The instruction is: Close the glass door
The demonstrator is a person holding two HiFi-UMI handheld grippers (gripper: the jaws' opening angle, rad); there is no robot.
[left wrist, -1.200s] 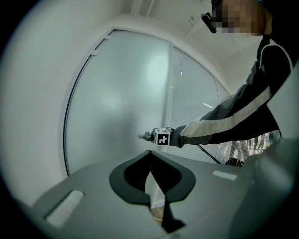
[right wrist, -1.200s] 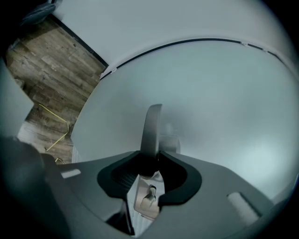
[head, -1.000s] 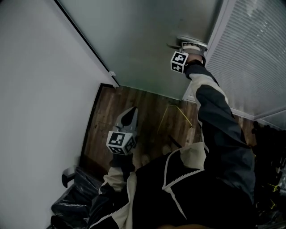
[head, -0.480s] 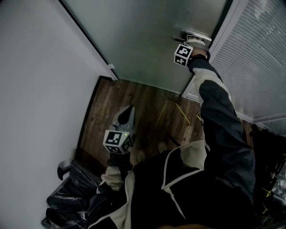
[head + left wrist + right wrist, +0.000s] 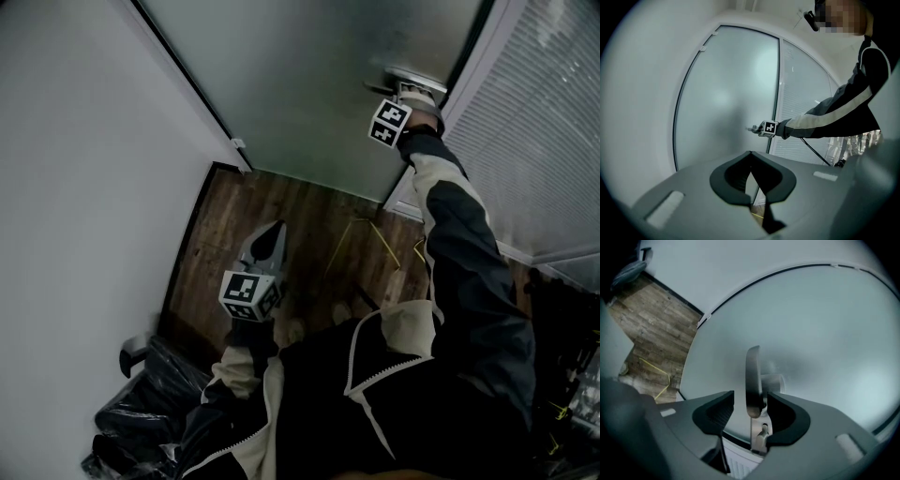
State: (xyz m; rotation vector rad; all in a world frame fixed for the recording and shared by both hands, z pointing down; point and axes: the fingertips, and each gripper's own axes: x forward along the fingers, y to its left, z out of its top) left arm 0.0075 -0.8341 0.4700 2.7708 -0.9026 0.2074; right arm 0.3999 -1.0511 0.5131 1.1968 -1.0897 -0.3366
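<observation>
Reaching up and forward, your right gripper [image 5: 750, 403] has its jaws parted around the door's lever handle [image 5: 753, 367] — the bar stands between them, closer to the right-hand jaw, with a clear gap on the other side, so nothing is clamped. From the left gripper view the handle runs level across the frosted glass door [image 5: 726, 98], its free end pointing away from the door's latch edge, toward the white wall [image 5: 84, 169]. That edge lies just beside the panel with blinds [image 5: 544, 131]. Your left gripper [image 5: 268, 236] hangs low over the wooden floor [image 5: 281, 216], well apart from the door — jaw tips together, empty. A yellow cord [image 5: 361, 230] lies on the floor.
</observation>
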